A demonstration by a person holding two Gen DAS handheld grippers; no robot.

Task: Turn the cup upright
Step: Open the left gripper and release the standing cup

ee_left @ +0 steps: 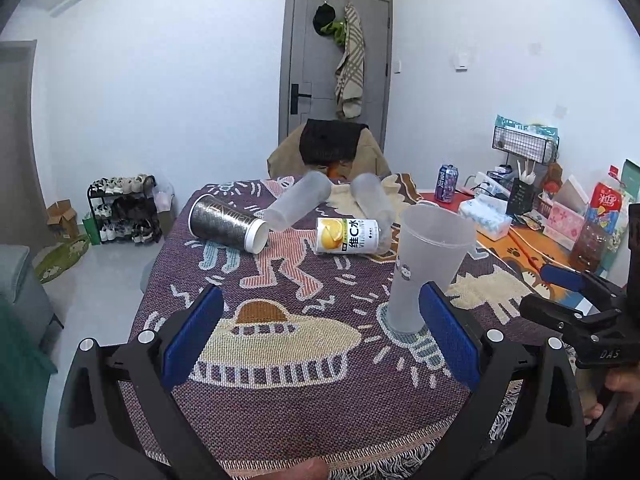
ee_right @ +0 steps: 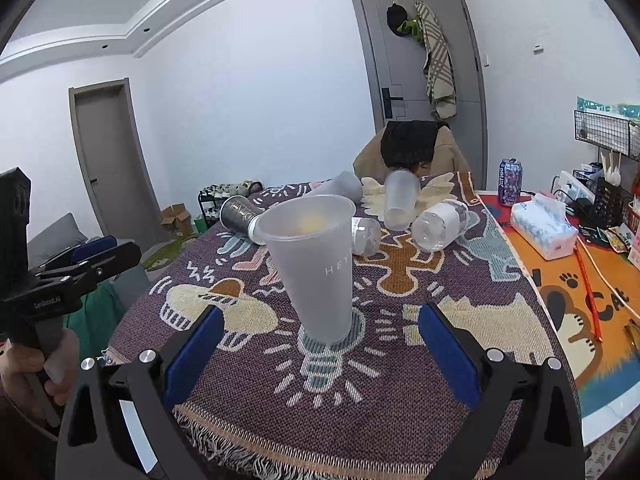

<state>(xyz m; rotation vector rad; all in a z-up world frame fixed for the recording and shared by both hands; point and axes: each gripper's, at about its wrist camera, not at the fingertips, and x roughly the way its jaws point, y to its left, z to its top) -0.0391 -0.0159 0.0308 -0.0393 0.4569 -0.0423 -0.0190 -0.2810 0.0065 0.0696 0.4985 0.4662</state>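
Note:
A frosted plastic cup (ee_left: pixel 428 264) stands upright on the patterned cloth (ee_left: pixel 280 380), mouth up; it also shows in the right wrist view (ee_right: pixel 316 264). My left gripper (ee_left: pixel 320 320) is open and empty, the cup just beyond its right finger. My right gripper (ee_right: pixel 320 336) is open and empty, the cup standing just ahead between its fingers, untouched. Further back, two more frosted cups (ee_left: pixel 298 204) (ee_left: pixel 370 196) and a dark patterned cup (ee_left: pixel 228 222) lie on their sides.
A vitamin C bottle (ee_left: pixel 346 236) lies beside the cups; a clear bottle (ee_right: pixel 440 224) lies in the right wrist view. A tissue pack (ee_right: pixel 544 230), a can (ee_right: pixel 510 182) and wire racks crowd the orange mat at right. A chair stands behind the table.

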